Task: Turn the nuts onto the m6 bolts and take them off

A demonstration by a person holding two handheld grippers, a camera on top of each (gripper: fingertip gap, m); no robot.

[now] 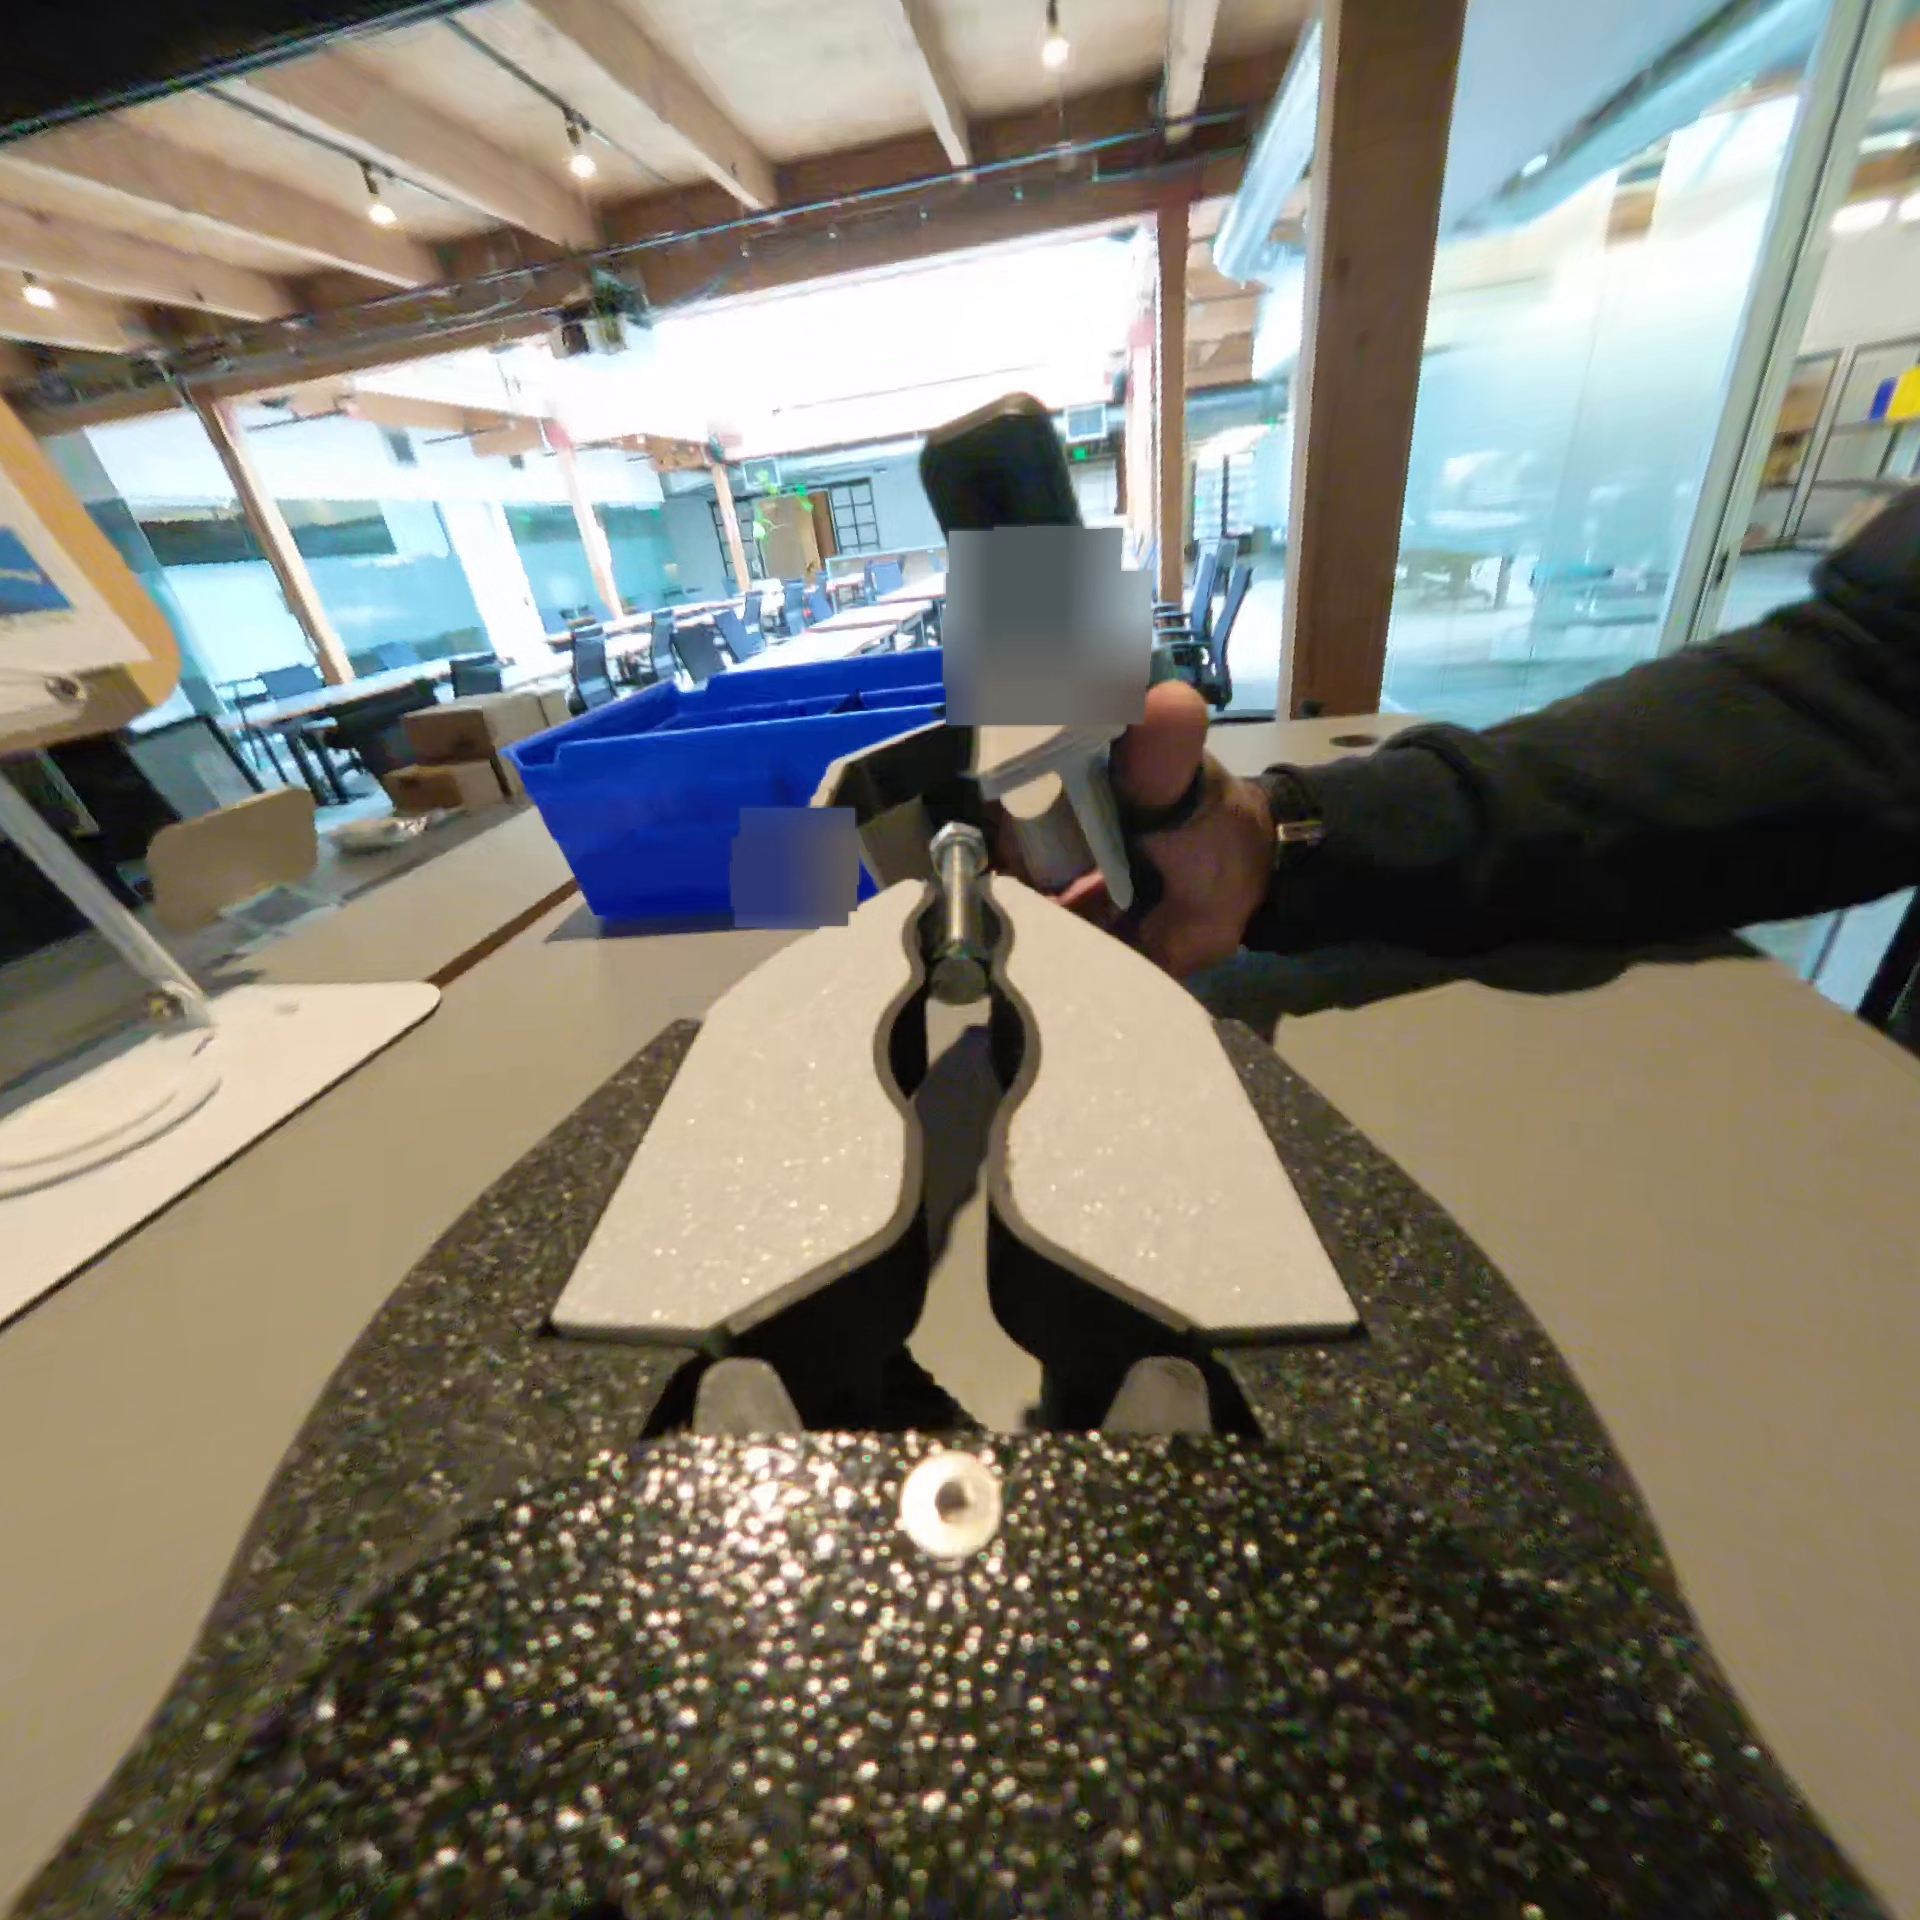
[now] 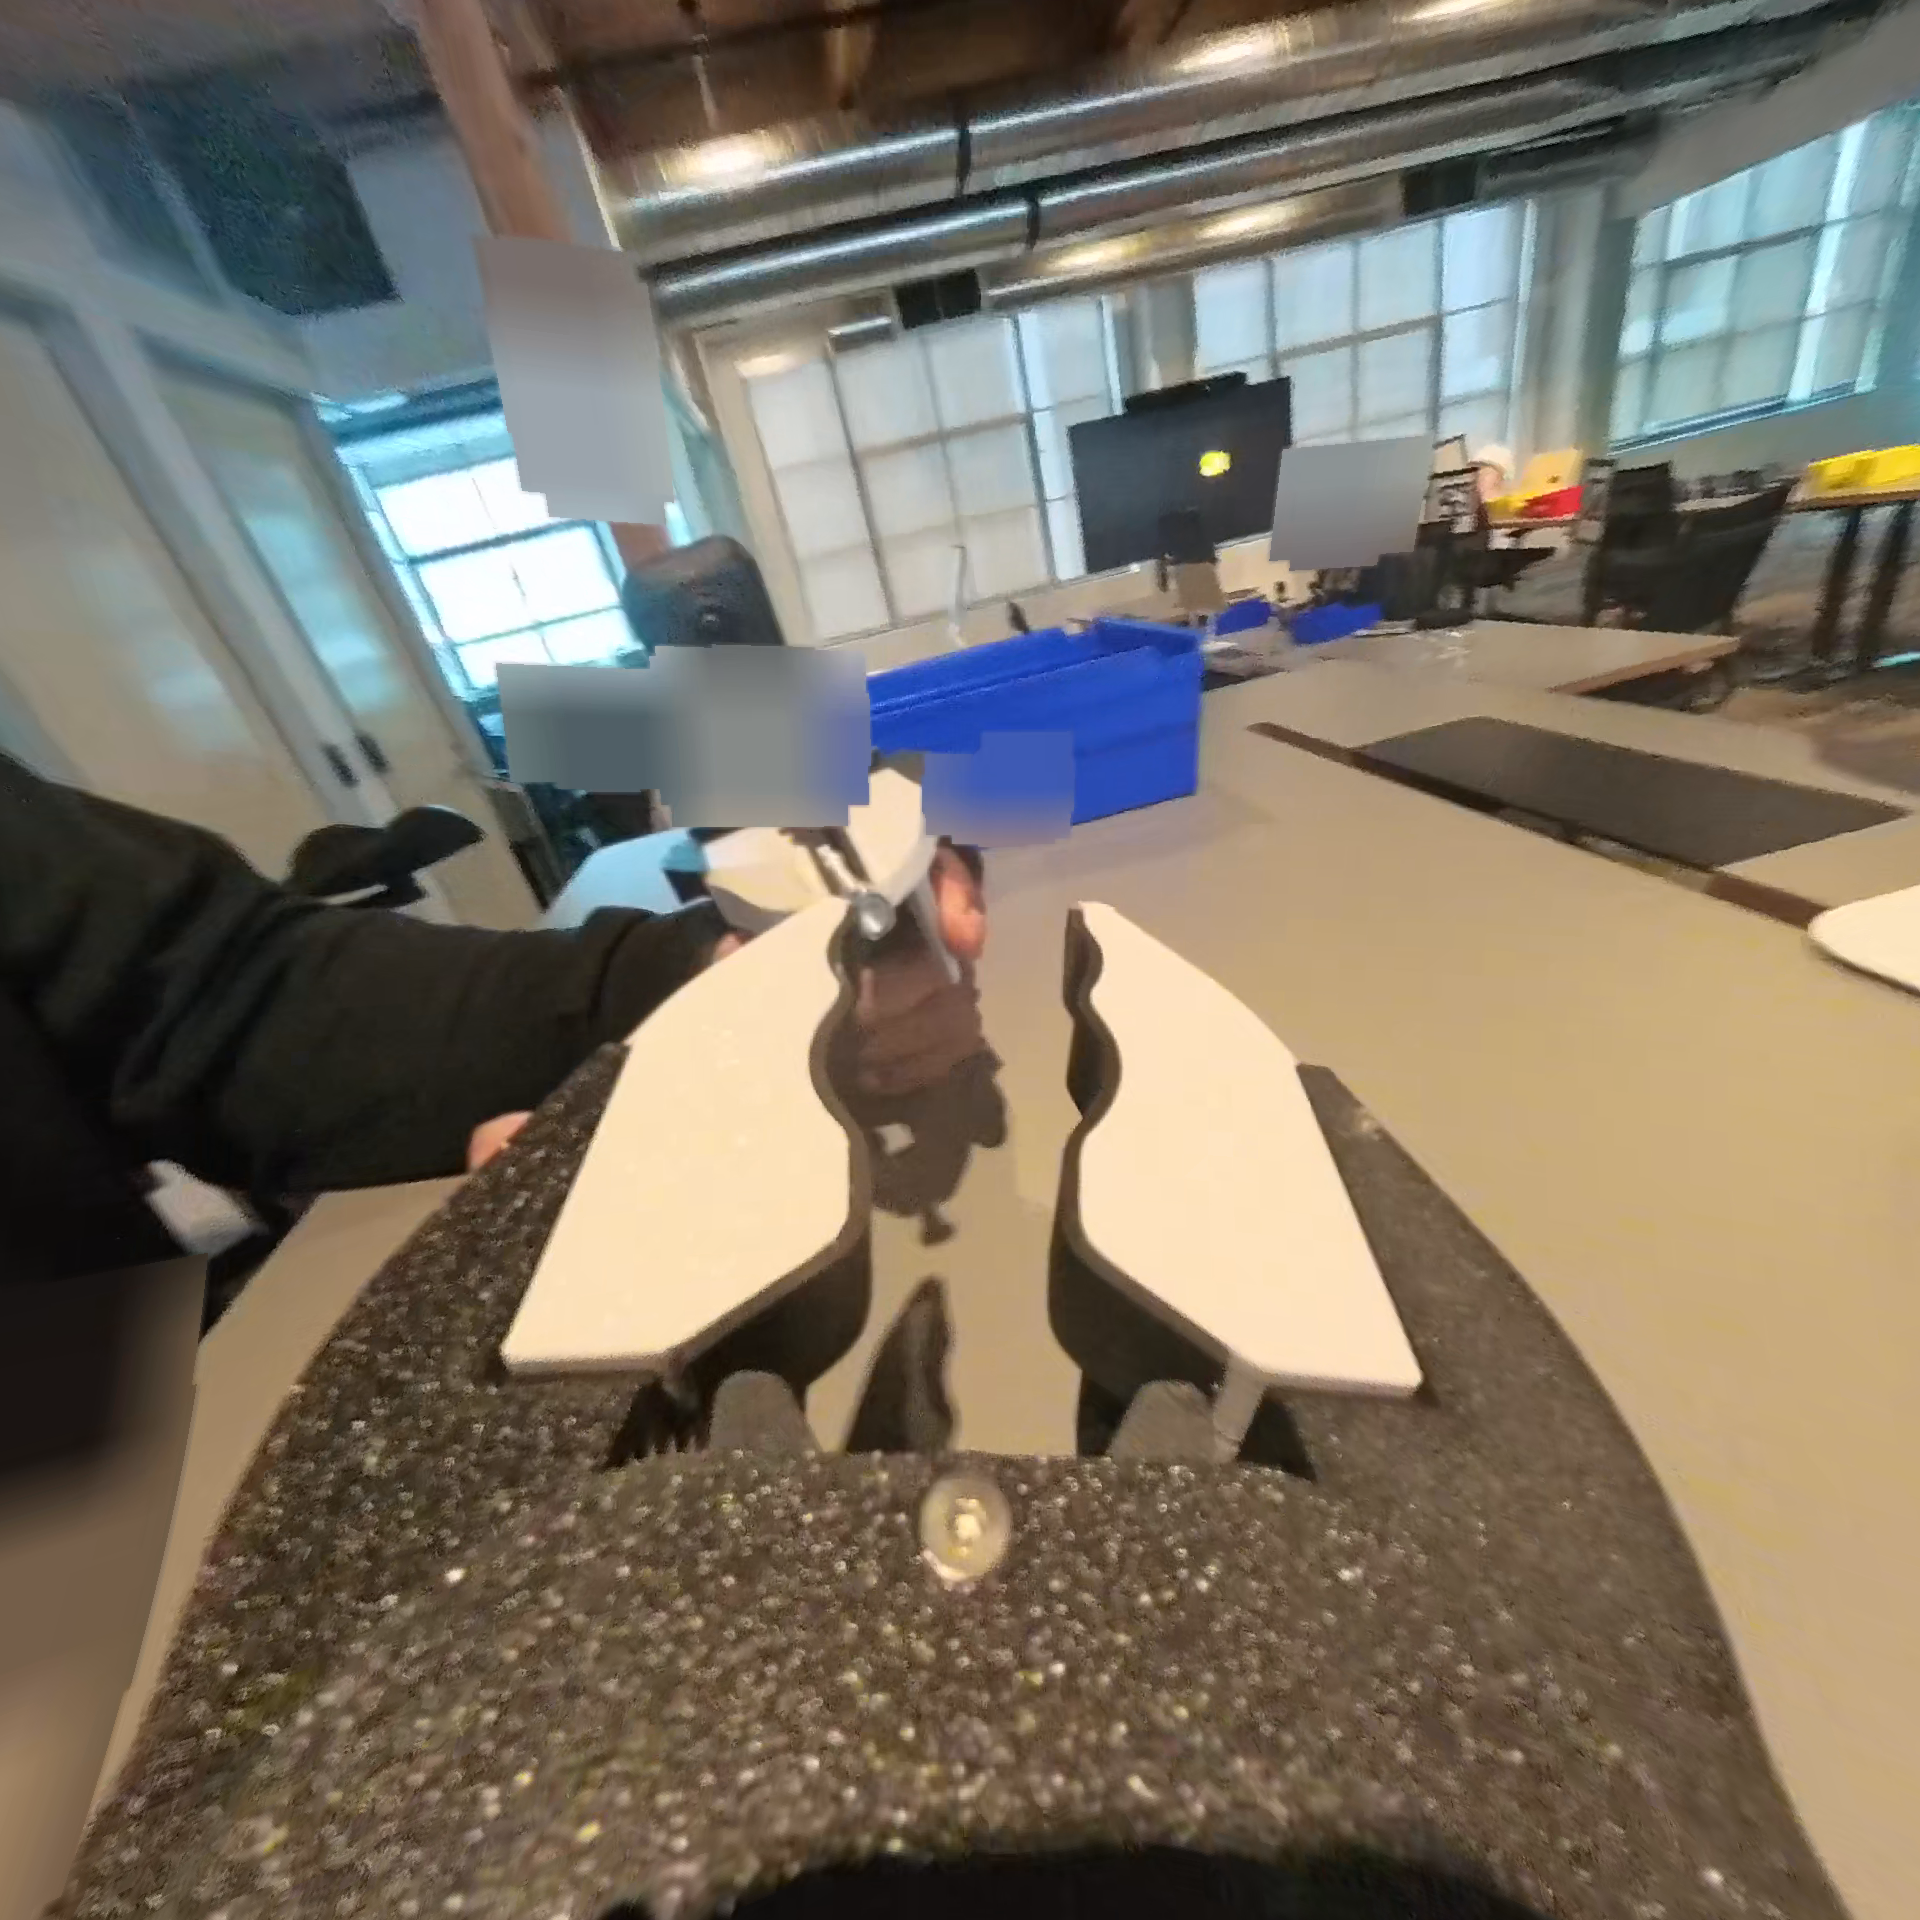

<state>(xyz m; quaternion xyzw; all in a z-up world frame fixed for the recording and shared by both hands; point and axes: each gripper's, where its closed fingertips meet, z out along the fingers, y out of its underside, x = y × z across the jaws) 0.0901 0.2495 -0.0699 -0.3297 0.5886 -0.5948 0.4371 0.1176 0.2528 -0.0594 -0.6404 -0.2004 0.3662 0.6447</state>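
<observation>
Silver steel M6 bolt with hex nut near far end, clamped in left gripper, right gripper fingers apart, empty, grey table.

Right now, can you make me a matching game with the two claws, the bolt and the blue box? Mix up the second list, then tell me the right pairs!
Things:
1. left claw
2. right claw
3. bolt
4. blue box

States or places:
A. sitting on the grey table, farther back
B. wide open, holding nothing
C. squeezed shut
D. silver, pinched between two fingers, a nut at its far end

Right pairs: 1-C, 2-B, 3-D, 4-A
</observation>
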